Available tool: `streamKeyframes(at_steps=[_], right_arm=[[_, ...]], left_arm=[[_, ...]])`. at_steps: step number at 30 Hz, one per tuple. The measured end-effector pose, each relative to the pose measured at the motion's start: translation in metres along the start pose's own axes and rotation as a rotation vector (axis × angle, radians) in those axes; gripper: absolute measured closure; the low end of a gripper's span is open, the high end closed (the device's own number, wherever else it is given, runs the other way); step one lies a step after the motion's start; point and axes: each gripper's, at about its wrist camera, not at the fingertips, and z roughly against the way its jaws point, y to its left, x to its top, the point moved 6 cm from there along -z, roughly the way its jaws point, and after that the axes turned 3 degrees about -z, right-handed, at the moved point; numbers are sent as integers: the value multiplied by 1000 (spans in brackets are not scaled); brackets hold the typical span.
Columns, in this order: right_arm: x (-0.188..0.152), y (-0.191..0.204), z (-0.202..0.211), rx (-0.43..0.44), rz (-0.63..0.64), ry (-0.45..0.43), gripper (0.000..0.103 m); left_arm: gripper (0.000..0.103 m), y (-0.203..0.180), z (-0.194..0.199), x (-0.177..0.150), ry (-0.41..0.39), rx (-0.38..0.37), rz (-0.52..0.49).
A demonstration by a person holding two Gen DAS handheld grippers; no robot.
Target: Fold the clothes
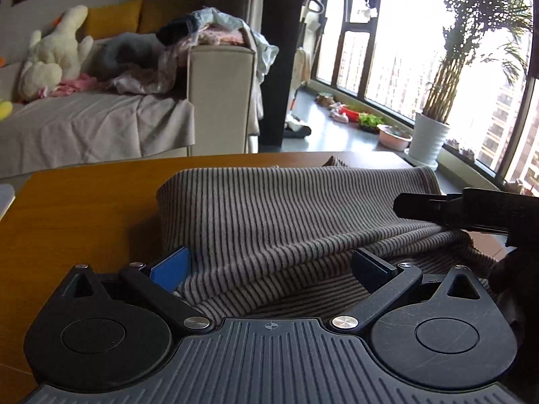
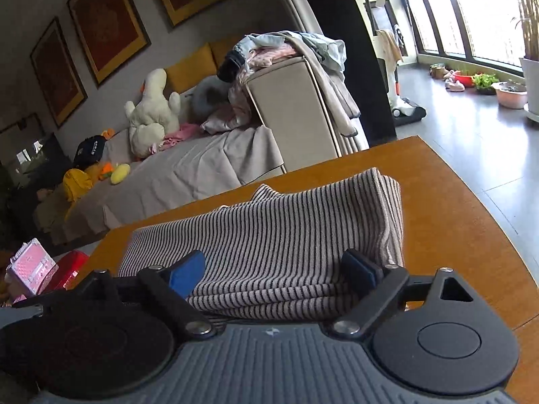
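Daylight from tall windows (image 1: 421, 54) floods the left wrist view, where a potted palm (image 1: 434, 124) stands in a white pot by the glass and a beige sofa (image 1: 219, 101) carries a heap of loose clothes (image 1: 209, 30) on its armrest, with a white plush toy (image 1: 54, 57) lying on the seat. Nearer, an orange-brown wooden table (image 1: 77, 212) bears the striped garment (image 1: 286, 208), grey-brown with thin dark stripes, folded into a thick band that runs across the table. The left gripper (image 1: 279, 266) sits low at the garment's near edge with its blue-padded fingers spread wide apart, cloth bunched up between them but not pinched, so it is released. From the right edge of this view the black body of the right gripper (image 1: 471, 212) reaches in and rests against the raised fold of the garment. In the right wrist view the same sofa (image 2: 293, 107) appears beside framed pictures (image 2: 107, 30) on the wall, with the plush toy (image 2: 151, 111) on its seat and a pink basin (image 2: 510, 92) on the floor by the window. On the table (image 2: 454, 208) the striped garment (image 2: 286, 235) lies in several stacked layers, its near edge showing the folds. The right gripper (image 2: 273, 274) likewise has its fingers wide apart, straddling the layered edge without clamping it.
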Motion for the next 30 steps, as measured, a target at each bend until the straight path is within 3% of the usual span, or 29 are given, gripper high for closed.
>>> streamKeyframes(at_steps=[15, 21, 23, 30], right_arm=[[-25, 26, 22, 0, 77, 22, 9], [-26, 31, 19, -5, 99, 33, 4], [-26, 31, 19, -7, 101, 33, 4], [-25, 32, 21, -1, 100, 33, 3]], left_arm=[[0, 6, 47, -23, 6, 12, 36], [0, 6, 67, 9, -168, -85, 60], [0, 1, 61, 19, -185, -126, 39], [0, 12, -2, 8, -18, -115, 95]])
